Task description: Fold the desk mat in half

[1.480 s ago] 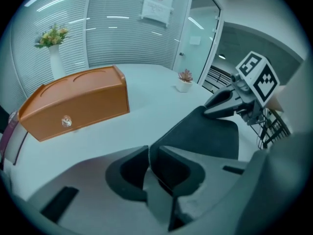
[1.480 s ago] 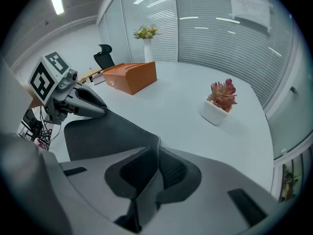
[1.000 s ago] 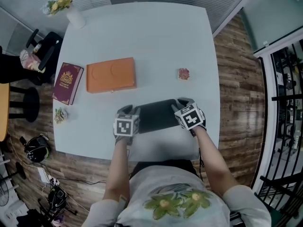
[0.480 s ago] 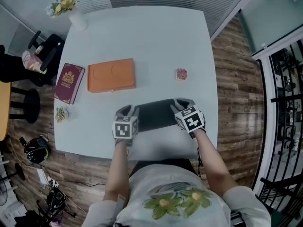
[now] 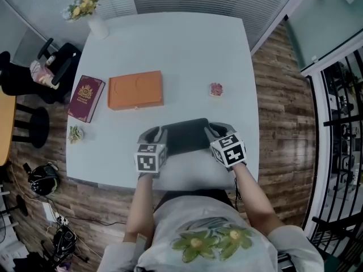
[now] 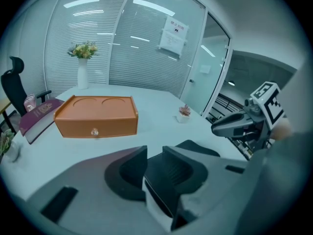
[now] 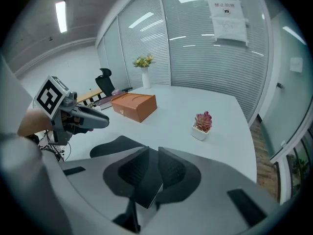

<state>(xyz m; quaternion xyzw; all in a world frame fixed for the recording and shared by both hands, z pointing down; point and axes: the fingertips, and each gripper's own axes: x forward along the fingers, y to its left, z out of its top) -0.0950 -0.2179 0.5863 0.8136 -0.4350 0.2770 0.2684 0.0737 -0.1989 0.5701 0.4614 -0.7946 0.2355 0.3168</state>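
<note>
The desk mat (image 5: 184,136) is dark on top and lies on the white table (image 5: 170,50) near its front edge. Its near edge is raised between my two grippers. My left gripper (image 5: 152,134) is shut on the mat's left near corner; the left gripper view shows the dark mat (image 6: 168,180) with a pale underside pinched between the left gripper's (image 6: 154,163) jaws. My right gripper (image 5: 217,130) is shut on the right near corner, and the mat (image 7: 144,187) sits edge-on in the right gripper (image 7: 153,168). Both pairs of jaws have just been closing on the mat.
An orange box (image 5: 135,89) and a maroon book (image 5: 86,98) lie at the left. A small potted succulent (image 5: 216,89) stands right of centre, a vase of flowers (image 5: 96,21) at the far left corner, a tiny plant (image 5: 74,134) at the left edge.
Both grippers have risen off the table with the mat's near edge held between them, and their marker cubes have drifted toward the person.
</note>
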